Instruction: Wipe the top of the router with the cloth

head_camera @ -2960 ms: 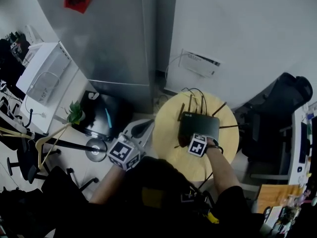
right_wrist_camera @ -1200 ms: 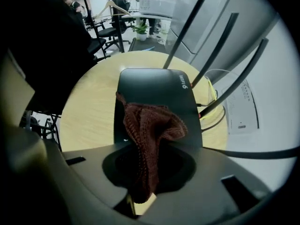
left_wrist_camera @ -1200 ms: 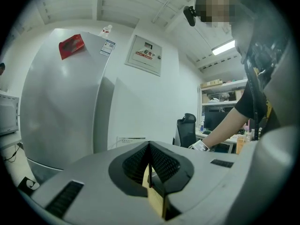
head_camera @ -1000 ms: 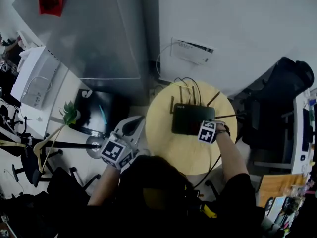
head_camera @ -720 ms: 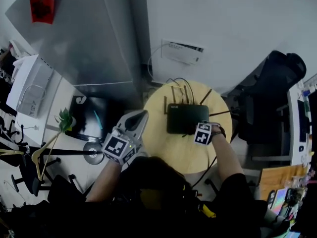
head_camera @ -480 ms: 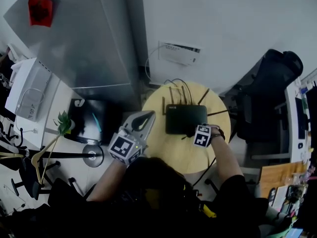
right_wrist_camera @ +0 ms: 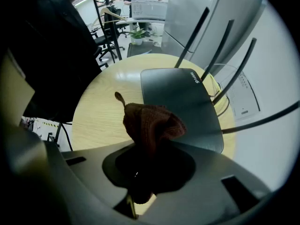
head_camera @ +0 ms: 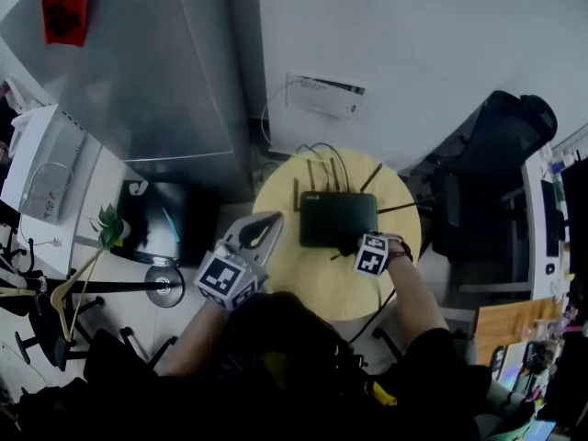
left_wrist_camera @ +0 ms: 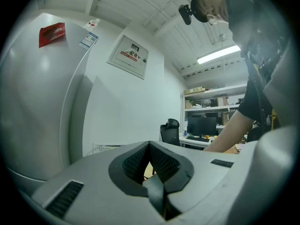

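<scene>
My right gripper (right_wrist_camera: 143,175) has its jaws clamped on the cloth (right_wrist_camera: 152,123), bunched just ahead of them by the near end of the router (right_wrist_camera: 187,102). Its long axis runs straight ahead, slightly right, along the surface (right_wrist_camera: 103,111). My left gripper (left_wrist_camera: 152,172), jaws together and empty, is farther off.

Left gripper (head_camera: 267,221): housing was pale grey moulded plastic with slotted vents; two black ribbed pads (left_wrist_camera: 165,165) lined a dark recess.
Left marker cube (head_camera: 227,280): white, printed with black square markers, sat at the left edge of the black top (head_camera: 276,361).
Right gripper (head_camera: 355,246): same pale grey housing, black-lined recess.
Right marker cube (head_camera: 371,254): white with black markers, lay beyond the black top's right sleeve (head_camera: 430,349).
Clothing: the black top was short-sleeved; a dark wristband (head_camera: 401,248) was worn just behind the right marker cube.
</scene>
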Demonstrator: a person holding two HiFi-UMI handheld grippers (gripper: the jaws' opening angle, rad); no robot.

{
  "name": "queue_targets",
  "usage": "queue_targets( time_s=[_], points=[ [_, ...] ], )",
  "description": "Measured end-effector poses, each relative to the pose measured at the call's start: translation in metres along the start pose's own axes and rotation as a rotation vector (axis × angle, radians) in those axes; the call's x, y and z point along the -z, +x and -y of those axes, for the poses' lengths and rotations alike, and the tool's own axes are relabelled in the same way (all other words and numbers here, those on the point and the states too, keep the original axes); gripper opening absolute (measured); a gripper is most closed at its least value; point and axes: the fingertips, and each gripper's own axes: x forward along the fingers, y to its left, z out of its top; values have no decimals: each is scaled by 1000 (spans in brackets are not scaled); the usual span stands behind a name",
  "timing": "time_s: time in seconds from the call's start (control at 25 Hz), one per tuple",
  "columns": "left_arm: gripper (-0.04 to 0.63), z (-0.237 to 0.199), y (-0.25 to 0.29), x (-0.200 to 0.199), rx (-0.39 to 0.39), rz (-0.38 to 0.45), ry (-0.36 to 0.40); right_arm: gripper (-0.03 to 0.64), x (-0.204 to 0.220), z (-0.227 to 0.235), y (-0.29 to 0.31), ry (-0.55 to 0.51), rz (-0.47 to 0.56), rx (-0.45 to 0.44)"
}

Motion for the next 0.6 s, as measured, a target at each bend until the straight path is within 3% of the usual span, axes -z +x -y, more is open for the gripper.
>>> queue_targets(
  time_s=[0.16,0.28,0.36,0.44,0.6],
  points=[
    [-2,-8,-2,6,-26,-32,-39,66,1,-11,6,23,10,-58],
    [-2,-11,3,8,-32,-30,-27,66,13,-32,10,86,26,-233],
    [-2,-14,5,8,-36,-12,-24,66,17,-28,4,134,71,-295],
    [-2,-15,6,6,-36,-17,-33,66,21,0,-2,166,100,-244],
    [-2,-18,3,9,-60,-32,-36,66,35,76,-11,220,99,-40]
  ],
)
